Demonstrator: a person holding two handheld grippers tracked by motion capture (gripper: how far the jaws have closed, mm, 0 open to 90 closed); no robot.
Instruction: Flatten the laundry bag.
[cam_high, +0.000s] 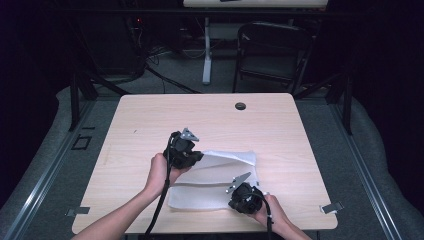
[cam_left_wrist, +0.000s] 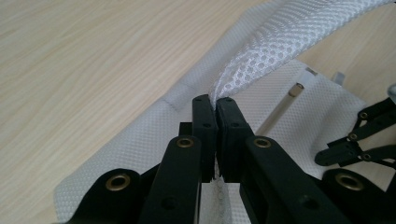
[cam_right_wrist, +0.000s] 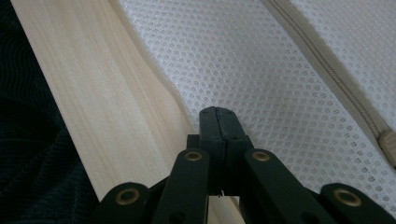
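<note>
A white mesh bag (cam_high: 216, 176) lies flat on the near half of the wooden table (cam_high: 150, 125). My left gripper (cam_high: 196, 156) is at the bag's far left corner; in the left gripper view it (cam_left_wrist: 215, 100) is shut on a raised fold of the mesh (cam_left_wrist: 280, 37). At the bag's near edge my right gripper (cam_high: 233, 201) points left. In the right gripper view it (cam_right_wrist: 217, 112) is shut at the mesh edge (cam_right_wrist: 261, 70), seemingly pinching it. A zipper (cam_right_wrist: 327, 60) runs across the bag. The right gripper's linkage (cam_left_wrist: 364, 140) appears in the left gripper view.
A dark round grommet (cam_high: 240, 106) is set in the table's far side. Behind the table stand a black folding chair (cam_high: 272, 50) and a white table leg (cam_high: 206, 50). Metal clips (cam_high: 331, 207) sit at the near corners. The table's near edge (cam_right_wrist: 70, 116) borders dark floor.
</note>
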